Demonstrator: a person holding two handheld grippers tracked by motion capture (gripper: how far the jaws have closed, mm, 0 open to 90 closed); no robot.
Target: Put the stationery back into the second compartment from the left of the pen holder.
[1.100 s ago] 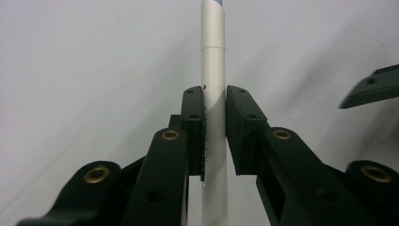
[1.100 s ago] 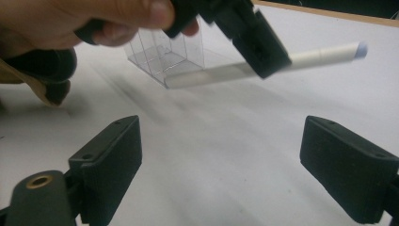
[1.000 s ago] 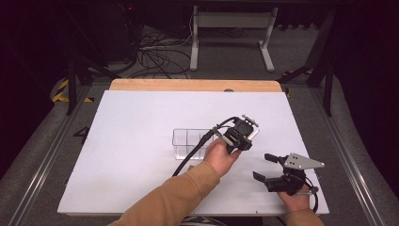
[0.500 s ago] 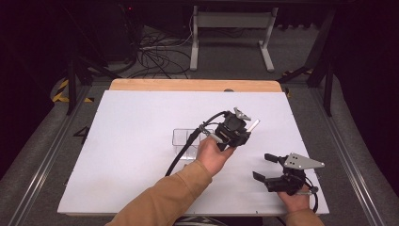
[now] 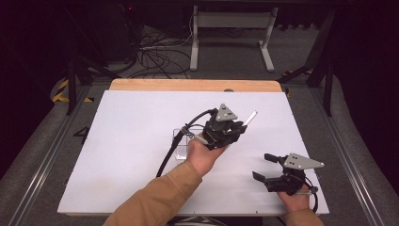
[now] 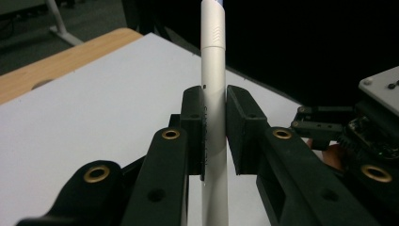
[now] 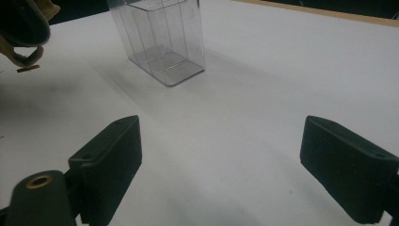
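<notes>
- High view: the left gripper (image 5: 239, 128) is held above the middle of the white table (image 5: 122, 155), its jaws clamped on a slim white pen (image 5: 249, 117). The pen juts out past the jaw tips, its long axis slanting up and to the right in this view, toward the table's far right corner.
- High view: just left of the left hand (image 5: 203, 153) stands a clear plastic organizer box (image 5: 180, 141), rectangular with thin see-through walls, partly hidden by the hand and the black cable.
- High view: the right gripper (image 5: 263, 167) sits near the table's near right edge, well apart from the pen, jaws spread with nothing between them, a grey three-cornered plate on top.
- Left gripper view: the pen (image 6: 214, 94) stands upright between the two black pads, which press on its sides. It is a smooth, matte, round barrel with a seam where one section meets the next; it runs from the bottom edge up out of the top of the view. The jaws are matte black plastic with brass-coloured insets.
- Right gripper view: the two black ribbed jaws stand wide apart over bare table (image 7: 263, 108). The organizer box (image 7: 162, 40) stands ahead, upright, with inner dividers showing through glossy walls.
</notes>
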